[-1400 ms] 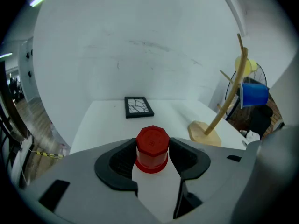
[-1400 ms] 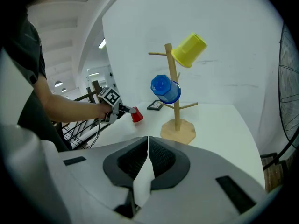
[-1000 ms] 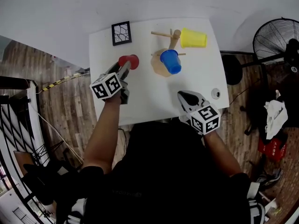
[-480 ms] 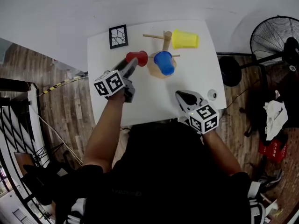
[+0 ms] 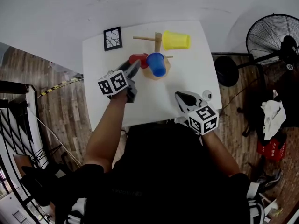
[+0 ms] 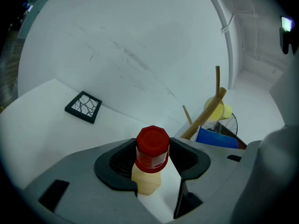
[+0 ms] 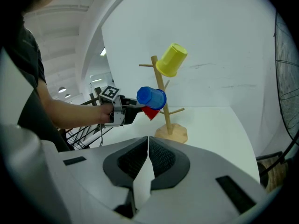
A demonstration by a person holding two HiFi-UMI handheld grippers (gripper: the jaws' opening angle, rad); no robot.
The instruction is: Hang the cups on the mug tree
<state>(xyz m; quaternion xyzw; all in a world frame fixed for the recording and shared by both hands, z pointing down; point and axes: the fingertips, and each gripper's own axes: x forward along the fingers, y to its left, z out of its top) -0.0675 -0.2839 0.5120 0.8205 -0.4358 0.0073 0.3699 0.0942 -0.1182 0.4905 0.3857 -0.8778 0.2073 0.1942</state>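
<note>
Red cup (image 7: 150,112), left claw (image 6: 152,157) round it, now nearer mug tree (image 7: 172,133), half behind blue cup (image 7: 150,97); right claw (image 7: 148,160) clenched.

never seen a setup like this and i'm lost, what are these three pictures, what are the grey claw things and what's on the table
There is no robot here. A person holds a two-jaw gripper in each hand, and the marker cubes are part of the grippers. The head view looks down from a camera on the person's head. The other two pictures come from cameras riding on each gripper and looking along its jaws, so the grey shapes at the bottom are the jaws themselves.

On the white table stands a wooden mug tree with a blue cup and a yellow cup hung on its pegs. A black-framed patterned square lies nearby.

The left gripper is closed on a red cup, held up beside the tree. The right gripper is shut and empty.
</note>
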